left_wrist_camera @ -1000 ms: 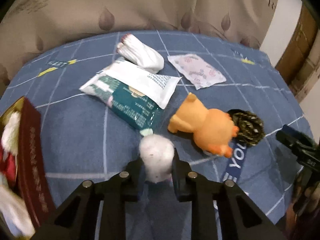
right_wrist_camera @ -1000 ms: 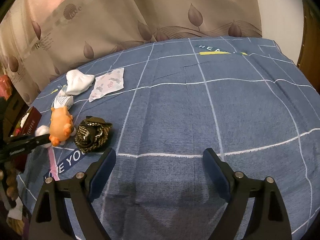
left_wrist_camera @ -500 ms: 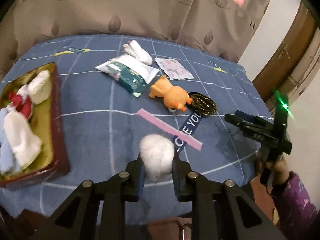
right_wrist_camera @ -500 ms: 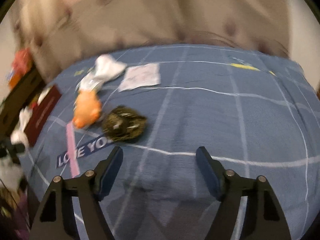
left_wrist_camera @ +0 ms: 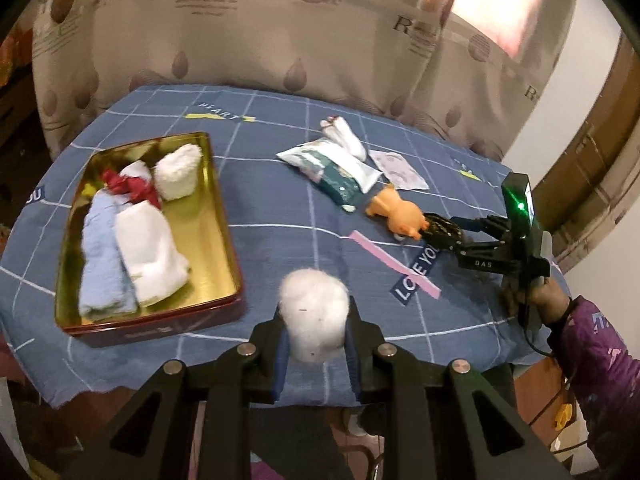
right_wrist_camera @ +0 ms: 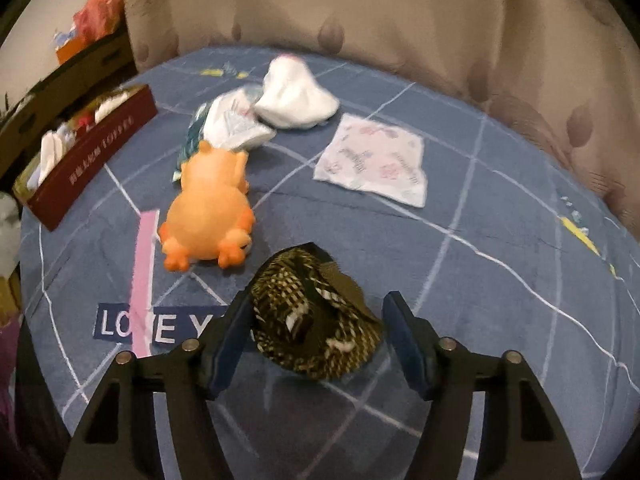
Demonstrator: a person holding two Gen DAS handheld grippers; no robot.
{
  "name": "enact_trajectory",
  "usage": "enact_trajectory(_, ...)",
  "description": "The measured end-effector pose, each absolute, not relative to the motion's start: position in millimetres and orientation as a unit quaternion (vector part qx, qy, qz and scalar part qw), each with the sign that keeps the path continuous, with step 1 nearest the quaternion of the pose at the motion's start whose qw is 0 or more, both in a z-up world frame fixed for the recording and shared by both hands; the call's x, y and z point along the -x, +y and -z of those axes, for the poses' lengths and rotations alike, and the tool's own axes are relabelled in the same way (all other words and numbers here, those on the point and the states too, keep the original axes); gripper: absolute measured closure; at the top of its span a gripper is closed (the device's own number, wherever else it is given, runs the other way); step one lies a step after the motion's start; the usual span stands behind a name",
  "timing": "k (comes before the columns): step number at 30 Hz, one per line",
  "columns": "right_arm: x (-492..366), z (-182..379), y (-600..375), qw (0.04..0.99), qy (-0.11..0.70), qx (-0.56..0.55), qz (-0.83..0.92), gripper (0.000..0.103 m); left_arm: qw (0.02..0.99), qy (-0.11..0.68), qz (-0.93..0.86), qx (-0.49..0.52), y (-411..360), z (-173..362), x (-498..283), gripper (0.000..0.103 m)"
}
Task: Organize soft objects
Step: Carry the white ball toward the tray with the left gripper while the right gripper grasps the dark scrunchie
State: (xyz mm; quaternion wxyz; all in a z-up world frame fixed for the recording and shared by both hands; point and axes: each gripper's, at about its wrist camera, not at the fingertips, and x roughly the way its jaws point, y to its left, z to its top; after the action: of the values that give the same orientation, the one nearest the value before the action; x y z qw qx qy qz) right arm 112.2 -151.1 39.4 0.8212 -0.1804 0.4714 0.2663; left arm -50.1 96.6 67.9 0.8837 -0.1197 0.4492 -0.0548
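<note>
My left gripper (left_wrist_camera: 314, 332) is shut on a white fluffy ball (left_wrist_camera: 314, 312) and holds it above the blue table's near edge, right of the gold-lined red tin (left_wrist_camera: 224, 216). The tin holds rolled white and blue cloths (left_wrist_camera: 148, 244). My right gripper (right_wrist_camera: 316, 332) is open, its fingers on either side of a dark patterned scrunchie (right_wrist_camera: 316, 316) that lies on the cloth. An orange soft toy (right_wrist_camera: 208, 216) lies just beyond it. The right gripper also shows in the left wrist view (left_wrist_camera: 452, 232) at the scrunchie (left_wrist_camera: 442, 229).
A white sock bundle (right_wrist_camera: 296, 96), a white-and-green packet (right_wrist_camera: 232, 128) and a flat printed sachet (right_wrist_camera: 372, 160) lie at the back of the blue checked tablecloth (right_wrist_camera: 500, 280). The tin (right_wrist_camera: 88, 160) stands at the left. A curtain hangs behind.
My left gripper has pulled back and risen with the white ball, bringing the whole tin into view. My right gripper has moved forward so its open fingers flank the scrunchie.
</note>
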Motion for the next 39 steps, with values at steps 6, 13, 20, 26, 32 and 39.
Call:
enact_trajectory(6, -111.0, -40.5, -152.9, 0.821, 0.479, 0.161, -0.266, 0.068, 0.883, 0.451, 0.037, 0.129, 108.3, -67.7, 51.2, 0.079)
enact_trajectory(13, -78.9, -48.0, -172.8, 0.856, 0.453, 0.114, -0.220, 0.071, 0.892, 0.435, 0.005, 0.126, 133.0, -80.5, 53.3, 0.078)
enact_trajectory(20, -64.4, -47.0, -203.6, 0.873, 0.449, 0.037, -0.186, 0.071, 0.897, 0.426, -0.044, 0.105, 188.2, -88.6, 28.0, 0.078)
enact_trajectory(26, -67.7, -46.6, -207.3, 0.877, 0.448, 0.020, -0.172, 0.071, 0.904, 0.415, -0.078, 0.061, 229.9, -85.3, -21.6, 0.078)
enact_trajectory(32, -69.4, -44.5, -209.8, 0.876, 0.453, 0.011, -0.164, 0.071, 0.896, 0.434, -0.085, 0.043, 252.0, -61.6, -68.5, 0.078)
enact_trajectory(39, -71.8, -42.7, -211.4, 0.873, 0.459, 0.005, -0.162, 0.071, 0.888, 0.449, -0.098, 0.020, 265.7, -36.3, -98.3, 0.075)
